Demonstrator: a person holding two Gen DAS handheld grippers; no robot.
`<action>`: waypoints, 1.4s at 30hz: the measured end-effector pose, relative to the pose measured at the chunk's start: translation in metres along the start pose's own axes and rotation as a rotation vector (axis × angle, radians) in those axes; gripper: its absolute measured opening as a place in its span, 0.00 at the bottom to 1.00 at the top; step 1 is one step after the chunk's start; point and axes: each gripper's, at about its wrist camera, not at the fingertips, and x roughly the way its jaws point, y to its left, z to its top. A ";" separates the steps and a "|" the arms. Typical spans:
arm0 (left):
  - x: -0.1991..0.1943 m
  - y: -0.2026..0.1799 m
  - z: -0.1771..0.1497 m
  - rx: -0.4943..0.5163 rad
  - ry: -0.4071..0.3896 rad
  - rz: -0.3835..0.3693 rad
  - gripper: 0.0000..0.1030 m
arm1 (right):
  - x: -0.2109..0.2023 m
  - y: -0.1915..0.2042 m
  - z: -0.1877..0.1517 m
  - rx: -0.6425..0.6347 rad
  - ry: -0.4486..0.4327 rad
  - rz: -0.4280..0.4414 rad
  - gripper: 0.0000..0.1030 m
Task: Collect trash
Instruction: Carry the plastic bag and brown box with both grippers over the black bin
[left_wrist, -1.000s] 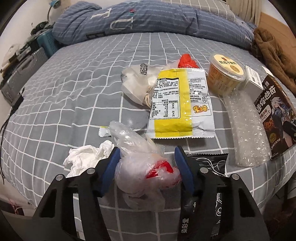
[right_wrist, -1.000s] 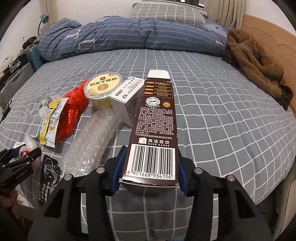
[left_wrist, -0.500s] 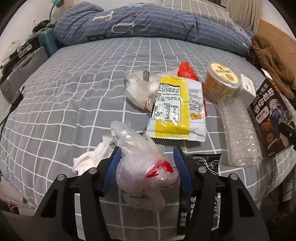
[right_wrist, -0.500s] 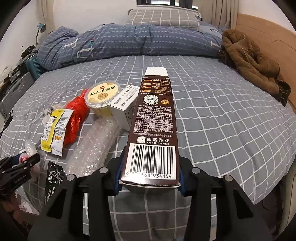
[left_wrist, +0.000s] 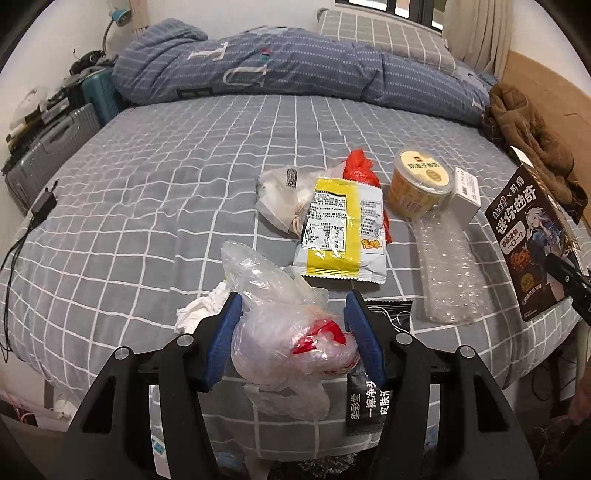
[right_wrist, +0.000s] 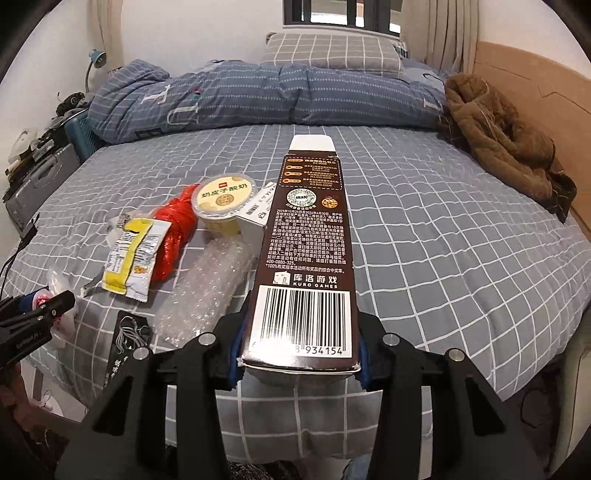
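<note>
Both of our grippers have pulled back and up from the bed (left_wrist: 155, 192) in the last second. The trash on the bed now looks smaller and farther off than it did a moment ago, and we see more of the room.

Our left gripper (left_wrist: 293, 325) is squeezed tight on a crumpled clear plastic bag (left_wrist: 291, 347) with a bit of red inside. The bag has come up with us and hangs over the near edge of the bed. Our right gripper (right_wrist: 299, 354) is clamped on the near end of a long brown cookie box (right_wrist: 308, 254). The box sticks straight out toward 12 o'clock, lifted off the bed.

So we think two pieces are picked up and ready to go to a bin. We cannot see a bin in either view.

A lot is left on the bed. From the left view, the yellow snack packet (left_wrist: 341, 229) lies at 12 o'clock from our bag. The white tissue (left_wrist: 201, 308) is at 9 o'clock, just beside the left gripper. The black sachet (left_wrist: 388, 314) is at 3 o'clock, close by. The bubble wrap (left_wrist: 448, 269), yogurt cup (left_wrist: 419, 188), small white box (left_wrist: 465, 194) and red bag (left_wrist: 360, 170) sit toward 1 and 2 o'clock. We still need to come back for those.
</note>
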 end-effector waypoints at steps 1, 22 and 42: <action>-0.003 0.000 0.000 -0.001 -0.003 -0.001 0.56 | -0.003 0.001 -0.001 -0.004 -0.005 0.001 0.41; -0.066 0.004 -0.043 -0.021 -0.063 -0.027 0.56 | -0.073 0.026 -0.036 -0.047 -0.063 0.067 0.41; -0.096 0.002 -0.107 -0.050 -0.028 -0.047 0.56 | -0.118 0.060 -0.097 -0.090 -0.017 0.148 0.41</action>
